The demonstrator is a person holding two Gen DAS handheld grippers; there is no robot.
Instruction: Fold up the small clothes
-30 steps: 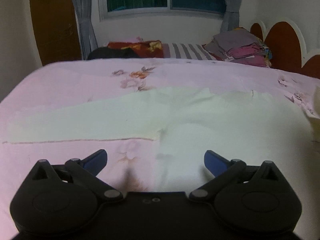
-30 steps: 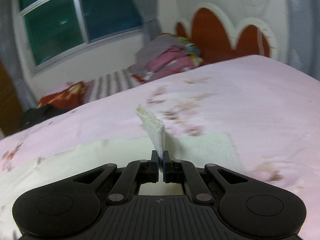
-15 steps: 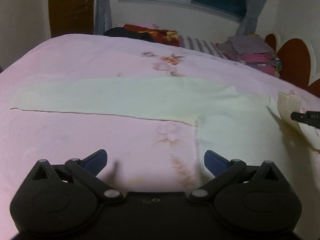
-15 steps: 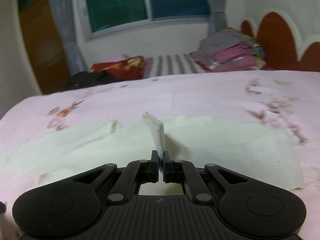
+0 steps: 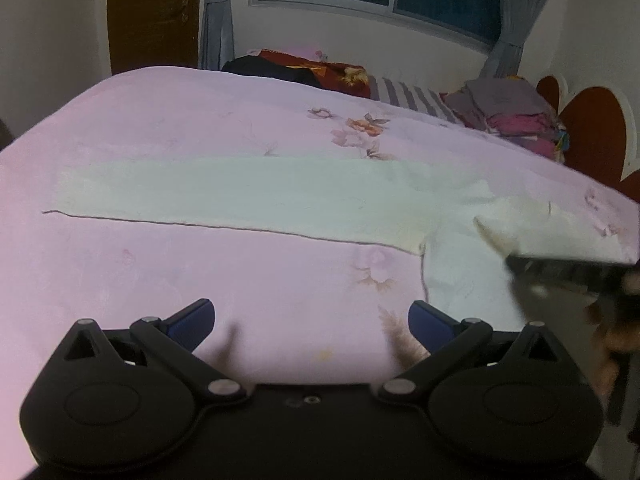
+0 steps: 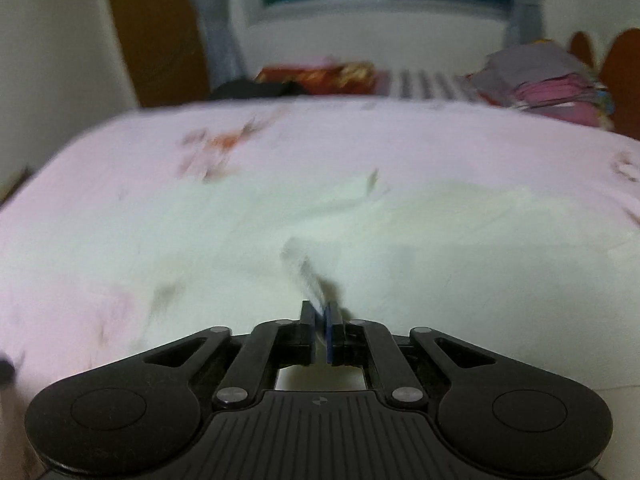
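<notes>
A pale, cream-white cloth garment (image 5: 248,196) lies spread flat on a pink bedsheet printed with faint flowers (image 5: 160,128), stretching as a long band ahead of the left gripper (image 5: 311,318) and widening off to its right. The left gripper, black with blue-tipped fingers (image 5: 191,318), is held low and roughly level over the sheet, its jaws spread wide with only bare pink fabric between them; the garment's near edge lies just ahead of the jaws, and its corner sits just ahead of the right-hand finger. At the right edge of this view, the right gripper (image 5: 516,260) reaches in sideways, dark and blurred, with a raised flap of the garment at its tip (a hand behind it shows only as a smear). From its own camera, the right gripper (image 6: 321,334) has its jaws pressed together on a thin upright fold of the pale garment (image 6: 440,248), which rises from between the jaws and leans ahead and to the left; the rest of the cloth spreads out flat ahead of and on both sides of them. That view is motion-blurred. Far ahead, past the bed's edge, a stack of folded grey and pink clothes (image 5: 516,116) sits to the right beside a red scalloped headboard (image 5: 596,132).
</notes>
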